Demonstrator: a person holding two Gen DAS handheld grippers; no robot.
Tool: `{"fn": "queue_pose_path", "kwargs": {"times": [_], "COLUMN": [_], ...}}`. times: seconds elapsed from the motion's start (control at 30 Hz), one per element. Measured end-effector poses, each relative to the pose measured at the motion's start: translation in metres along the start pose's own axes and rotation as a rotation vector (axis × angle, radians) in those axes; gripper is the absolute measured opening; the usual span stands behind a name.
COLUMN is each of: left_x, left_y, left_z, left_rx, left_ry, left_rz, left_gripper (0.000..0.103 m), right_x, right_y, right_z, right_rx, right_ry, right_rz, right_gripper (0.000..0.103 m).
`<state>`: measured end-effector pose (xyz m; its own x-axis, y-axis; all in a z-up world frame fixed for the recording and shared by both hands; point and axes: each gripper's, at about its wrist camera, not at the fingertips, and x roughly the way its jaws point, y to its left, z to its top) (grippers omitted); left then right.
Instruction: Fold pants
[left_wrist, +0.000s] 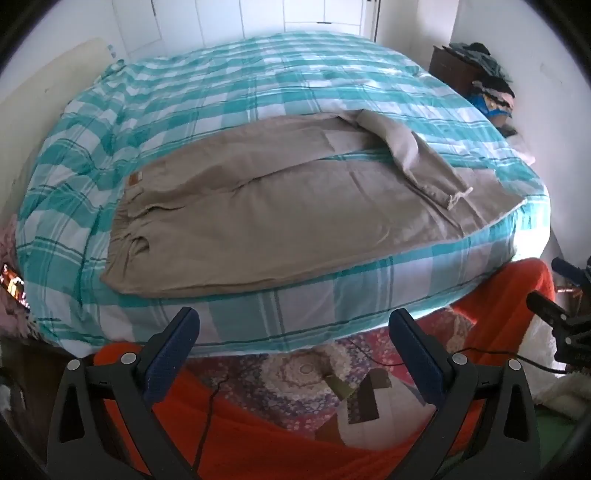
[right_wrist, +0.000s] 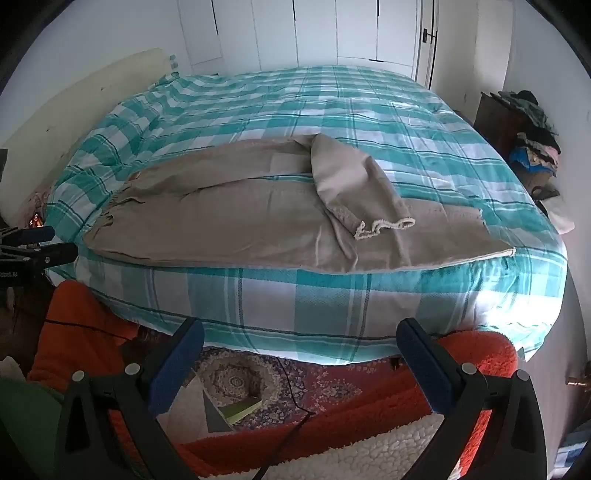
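One pair of beige pants (left_wrist: 258, 218) lies soft, light and limp along the bed's (left_wrist: 229, 96) near edge, waistband at nine o'clock, one cuff flopped back at two o'clock, so pinch waistband and cuffs, while your left gripper (left_wrist: 291, 332) and right gripper (right_wrist: 301, 343) hang released, holding nothing.

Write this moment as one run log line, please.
stage: before first grasp | pants: spread on bed, far leg flipped over near leg | left gripper: open, empty | right gripper: open, empty
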<state>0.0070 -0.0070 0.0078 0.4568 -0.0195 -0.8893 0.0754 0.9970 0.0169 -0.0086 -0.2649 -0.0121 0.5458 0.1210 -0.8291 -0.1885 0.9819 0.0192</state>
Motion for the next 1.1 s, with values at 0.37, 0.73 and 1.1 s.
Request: {"fn": "queue_pose_path", "kwargs": {"times": [0.37, 0.73, 1.1], "left_x": [-0.0041, -0.0047, 0.0012], "left_y": [0.0037, 0.0073, 0.0062], "left_z": [-0.0019, -0.0037, -0.0026], "left_rx": [-0.028, -0.042, -0.037], "left_ry": [-0.01, -0.015, 0.003], "left_rz": [-0.013, -0.015, -0.021], "left_gripper": [0.102, 0.102, 0.102], "right_x": [-0.0012, -0.002, 0.0029], "right_y": [0.0003, 0.0007, 0.0011], "right_z": [-0.0016, -0.003, -0.0019], "right_rx": [-0.003, -0.005, -0.006], "right_ry": [0.002, -0.001, 0.017], "right_rz": [-0.001, -0.006, -0.01], "right_gripper": [0.103, 0.103, 0.103]}}
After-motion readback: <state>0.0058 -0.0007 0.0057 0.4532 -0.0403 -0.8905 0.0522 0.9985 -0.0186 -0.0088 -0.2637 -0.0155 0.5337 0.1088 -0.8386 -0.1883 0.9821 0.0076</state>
